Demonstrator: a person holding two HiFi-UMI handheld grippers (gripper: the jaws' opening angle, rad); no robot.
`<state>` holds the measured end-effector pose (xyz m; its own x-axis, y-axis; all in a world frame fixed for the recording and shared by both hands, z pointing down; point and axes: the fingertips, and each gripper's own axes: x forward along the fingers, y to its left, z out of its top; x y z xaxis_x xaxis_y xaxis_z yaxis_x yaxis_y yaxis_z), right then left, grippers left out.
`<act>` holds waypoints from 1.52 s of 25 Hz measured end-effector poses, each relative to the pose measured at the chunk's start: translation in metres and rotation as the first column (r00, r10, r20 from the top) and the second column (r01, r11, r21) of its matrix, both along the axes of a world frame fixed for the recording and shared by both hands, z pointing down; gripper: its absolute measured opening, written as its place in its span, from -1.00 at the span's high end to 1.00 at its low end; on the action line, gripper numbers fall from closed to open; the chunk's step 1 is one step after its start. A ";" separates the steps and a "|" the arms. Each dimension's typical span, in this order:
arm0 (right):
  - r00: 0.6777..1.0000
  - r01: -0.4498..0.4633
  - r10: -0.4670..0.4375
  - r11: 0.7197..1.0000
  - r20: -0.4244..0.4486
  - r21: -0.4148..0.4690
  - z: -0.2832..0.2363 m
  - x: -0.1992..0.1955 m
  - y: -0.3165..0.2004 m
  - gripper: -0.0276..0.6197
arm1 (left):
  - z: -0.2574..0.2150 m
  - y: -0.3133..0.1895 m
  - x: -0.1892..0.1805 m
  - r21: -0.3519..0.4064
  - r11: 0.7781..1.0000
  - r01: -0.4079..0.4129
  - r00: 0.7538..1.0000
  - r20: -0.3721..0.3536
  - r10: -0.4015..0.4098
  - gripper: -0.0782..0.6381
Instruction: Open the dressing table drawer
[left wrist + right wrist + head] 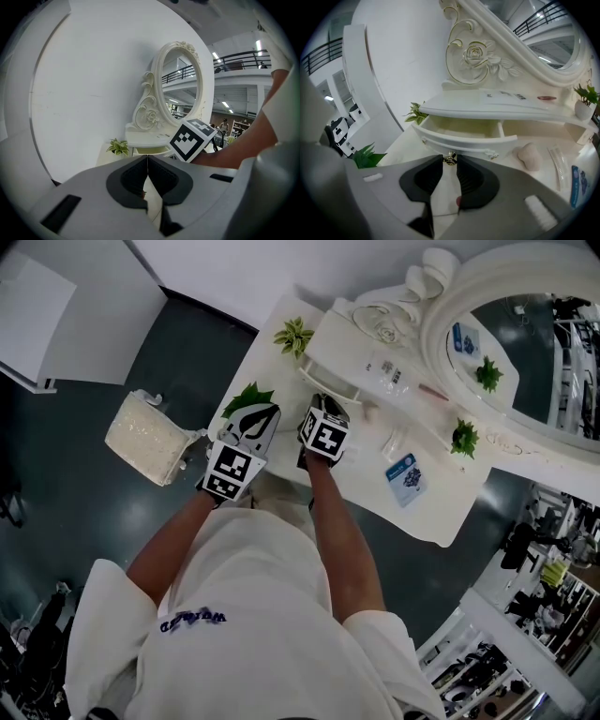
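Observation:
The white dressing table's small drawer [464,139] stands pulled out from under the mirror shelf, and its pale inside shows. My right gripper [450,160] is shut on the drawer's little gold knob [450,159], which sits between the dark pads. In the head view the right gripper [323,420] reaches to the drawer [330,388] near the table's left end. My left gripper [253,423] hovers just left of it, over the table's front corner. In its own view the left gripper [147,160] is shut, with nothing between the pads.
An oval mirror [525,352] in a carved white frame stands at the back of the table [431,517]. Small green plants [293,334], a blue card [405,474] and a pale rounded lump [528,156] lie on top. A cushioned stool [145,437] stands on the dark floor at left.

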<state>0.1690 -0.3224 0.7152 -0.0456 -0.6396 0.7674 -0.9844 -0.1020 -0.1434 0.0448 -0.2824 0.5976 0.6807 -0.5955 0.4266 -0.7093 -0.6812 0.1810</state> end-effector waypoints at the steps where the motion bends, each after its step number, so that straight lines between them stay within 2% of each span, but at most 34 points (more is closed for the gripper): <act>1: 1.000 0.000 0.000 1.000 0.002 0.000 0.000 0.000 0.000 0.59 | -0.001 0.001 0.000 0.001 1.000 0.001 1.000 0.000 -0.001 0.75; 17: 0.999 -0.013 0.013 1.000 0.042 -0.008 0.000 -0.004 0.012 0.59 | -0.002 0.008 -0.009 0.001 0.999 0.045 0.999 -0.012 -0.045 0.75; 24: 1.000 -0.017 0.018 0.999 0.024 -0.030 -0.003 -0.004 0.023 0.59 | -0.003 0.007 -0.007 -0.001 0.999 0.049 0.998 -0.028 -0.049 0.75; 29: 1.000 -0.013 0.014 0.999 0.024 -0.034 -0.004 -0.006 0.023 0.59 | -0.003 -0.003 -0.021 -0.010 0.995 0.096 0.995 -0.040 -0.096 0.75; 38: 1.000 -0.011 0.012 0.999 0.021 -0.042 -0.005 -0.008 0.029 0.60 | -0.001 -0.003 -0.027 -0.017 0.994 0.113 0.993 -0.039 -0.113 0.75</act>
